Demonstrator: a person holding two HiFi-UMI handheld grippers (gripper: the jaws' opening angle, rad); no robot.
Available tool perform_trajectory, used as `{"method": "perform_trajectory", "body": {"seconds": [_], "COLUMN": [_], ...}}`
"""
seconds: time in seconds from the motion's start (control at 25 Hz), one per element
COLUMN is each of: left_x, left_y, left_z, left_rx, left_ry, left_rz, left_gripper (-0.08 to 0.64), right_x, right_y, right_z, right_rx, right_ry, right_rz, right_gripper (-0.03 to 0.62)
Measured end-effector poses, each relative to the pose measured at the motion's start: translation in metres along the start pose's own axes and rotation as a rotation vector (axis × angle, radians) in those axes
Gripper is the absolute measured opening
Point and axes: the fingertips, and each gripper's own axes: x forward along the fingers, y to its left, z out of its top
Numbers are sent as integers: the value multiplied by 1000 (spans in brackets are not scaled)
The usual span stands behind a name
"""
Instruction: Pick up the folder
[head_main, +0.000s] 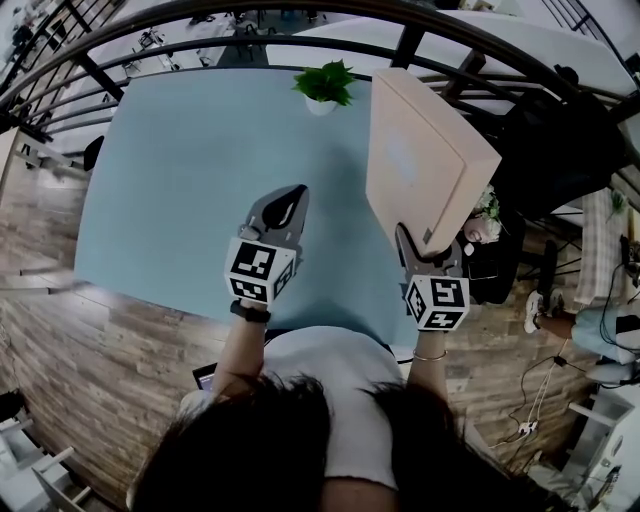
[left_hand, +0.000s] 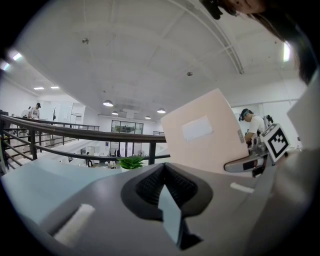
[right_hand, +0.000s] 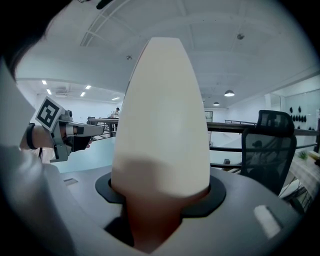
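The folder (head_main: 425, 160) is a thick beige box file with a pale label. It is off the blue table (head_main: 170, 190), tilted upright over the table's right side. My right gripper (head_main: 427, 246) is shut on its lower near corner; in the right gripper view the folder's (right_hand: 162, 120) spine fills the gap between the jaws (right_hand: 160, 200). My left gripper (head_main: 285, 203) hovers over the table to the left, shut and empty. In the left gripper view the closed jaws (left_hand: 164, 182) point past the folder (left_hand: 205, 135) and the right gripper (left_hand: 250, 162).
A small potted plant (head_main: 325, 85) stands at the table's far edge, with a dark railing (head_main: 400, 45) behind it. A black office chair (right_hand: 272, 145) is off the table's right side. Wood flooring (head_main: 80, 350) lies below the near edge.
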Motion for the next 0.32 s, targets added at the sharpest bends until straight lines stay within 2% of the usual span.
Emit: {"method": "perform_trajectory", "body": {"seconds": [0.32], "left_x": [-1], "left_y": [1], "left_z": [1], "left_rx": [-1], "left_ry": [-2], "left_rz": [5], "left_gripper": [57], "right_x": [-1], "right_y": [-2], "right_z": [-3], "right_rx": [3], "right_ry": [5], "right_rz": [-7], "right_gripper": [267]}}
